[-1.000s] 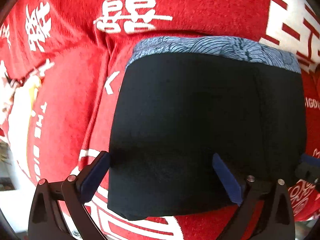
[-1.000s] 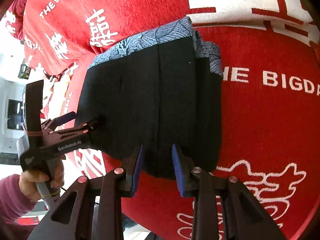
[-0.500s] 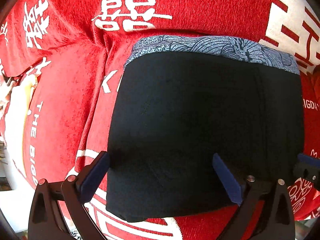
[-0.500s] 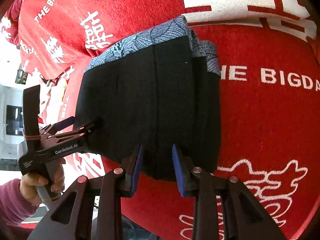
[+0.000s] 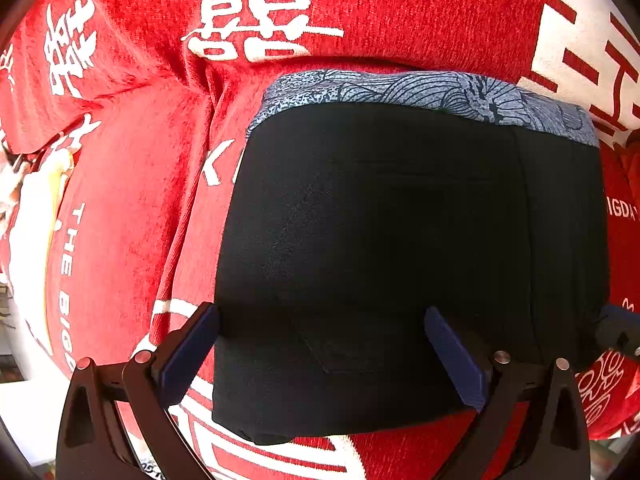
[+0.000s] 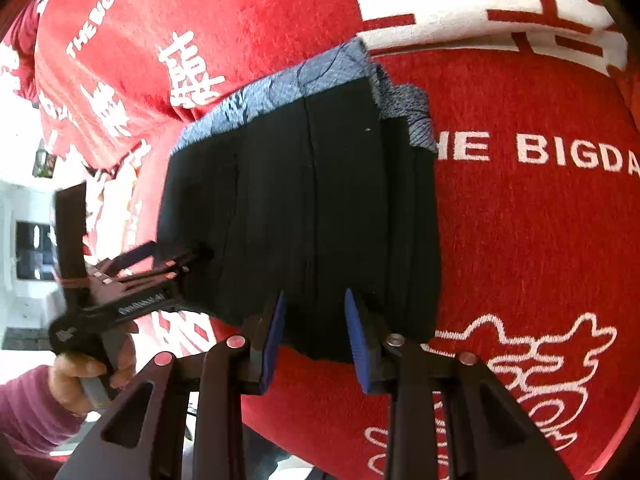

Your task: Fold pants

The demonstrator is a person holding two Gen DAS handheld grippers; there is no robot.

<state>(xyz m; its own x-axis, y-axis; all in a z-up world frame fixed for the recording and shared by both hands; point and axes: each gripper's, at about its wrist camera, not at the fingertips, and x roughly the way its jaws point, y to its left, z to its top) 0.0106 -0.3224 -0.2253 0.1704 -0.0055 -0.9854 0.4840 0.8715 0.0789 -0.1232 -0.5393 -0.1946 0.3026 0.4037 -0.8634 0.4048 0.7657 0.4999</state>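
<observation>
- Black pants (image 5: 400,248) lying folded into a compact rectangle on the red blanket (image 5: 120,208), patterned grey-blue waistband (image 5: 432,92) at the far edge.
- Little changed over the last second: bundle in the same place and shape, only slightly larger in both wrist views, so both tools edged nearer.
- Left hand-held gripper (image 5: 320,356) spread wide across the near left part of the bundle, holding nothing; left finger just at the cloth's side edge.
- Right hand-held gripper (image 6: 314,336) part open, pads either side of the near hem, not seen pinching; same gap as before.
- Left tool's side view in the right wrist camera blurred, hinting at motion.
- Judged: folding nearly or fully done; perhaps a last smoothing or one more fold to come.
</observation>
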